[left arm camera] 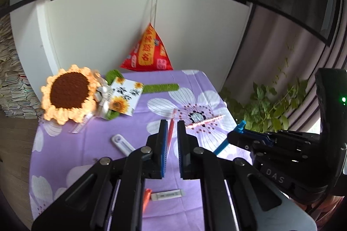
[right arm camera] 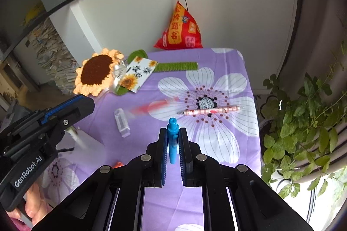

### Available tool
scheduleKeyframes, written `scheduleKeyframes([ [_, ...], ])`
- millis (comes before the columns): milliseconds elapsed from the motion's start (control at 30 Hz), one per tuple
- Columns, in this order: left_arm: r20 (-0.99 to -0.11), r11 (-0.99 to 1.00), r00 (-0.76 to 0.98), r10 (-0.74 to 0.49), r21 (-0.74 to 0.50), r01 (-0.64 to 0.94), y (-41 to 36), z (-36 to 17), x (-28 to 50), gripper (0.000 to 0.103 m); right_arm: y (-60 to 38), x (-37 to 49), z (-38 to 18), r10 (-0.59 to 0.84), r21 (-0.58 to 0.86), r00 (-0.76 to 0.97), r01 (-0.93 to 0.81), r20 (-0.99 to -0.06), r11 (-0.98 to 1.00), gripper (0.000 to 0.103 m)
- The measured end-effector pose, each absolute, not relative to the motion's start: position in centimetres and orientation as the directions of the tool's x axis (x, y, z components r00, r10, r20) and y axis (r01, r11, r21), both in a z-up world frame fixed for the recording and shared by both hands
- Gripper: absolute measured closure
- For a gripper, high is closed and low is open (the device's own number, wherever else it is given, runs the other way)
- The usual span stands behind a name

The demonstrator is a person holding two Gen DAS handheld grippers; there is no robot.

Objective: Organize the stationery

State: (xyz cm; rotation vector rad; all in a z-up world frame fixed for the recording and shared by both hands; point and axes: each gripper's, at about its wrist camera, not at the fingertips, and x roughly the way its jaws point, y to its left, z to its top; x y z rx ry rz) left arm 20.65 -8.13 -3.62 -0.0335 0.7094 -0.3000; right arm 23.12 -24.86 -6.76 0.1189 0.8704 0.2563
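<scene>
The right gripper (right arm camera: 172, 140) pinches a blue pen (right arm camera: 172, 142) upright between its jaws, above the purple-clothed bench (right arm camera: 227, 140). The left gripper (left arm camera: 172, 133) hangs with jaws spread around a red pen (left arm camera: 171, 130); contact is unclear. A pink patterned pen (right arm camera: 211, 110) lies on the bench beyond.

Three pens are in view, a blue pen (right arm camera: 172, 142), a red pen (right arm camera: 155, 106) and a pink patterned pen (right arm camera: 211, 110), along with one clear plastic case (right arm camera: 122, 122), one eraser (left arm camera: 168, 194), one crocheted sunflower (right arm camera: 96, 71) and one card (right arm camera: 138, 73).
</scene>
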Motion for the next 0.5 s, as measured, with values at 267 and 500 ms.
scheduleKeyframes([
  [267,-0.614,0.95,0.728,-0.307,-0.151,0.273,-5.8,-2.2,19.2,0.097,-22.5,21.8,-4.6,0.236,0.144,0.657,-0.191,-0.716,0.971,0.092],
  [500,-0.701,0.946,0.661,-0.268,-0.062,0.318,-10.2,-6.4,20.7,0.056,-25.1,20.5,-4.9,0.203,0.17,0.657,-0.114,-0.726,0.979,0.092],
])
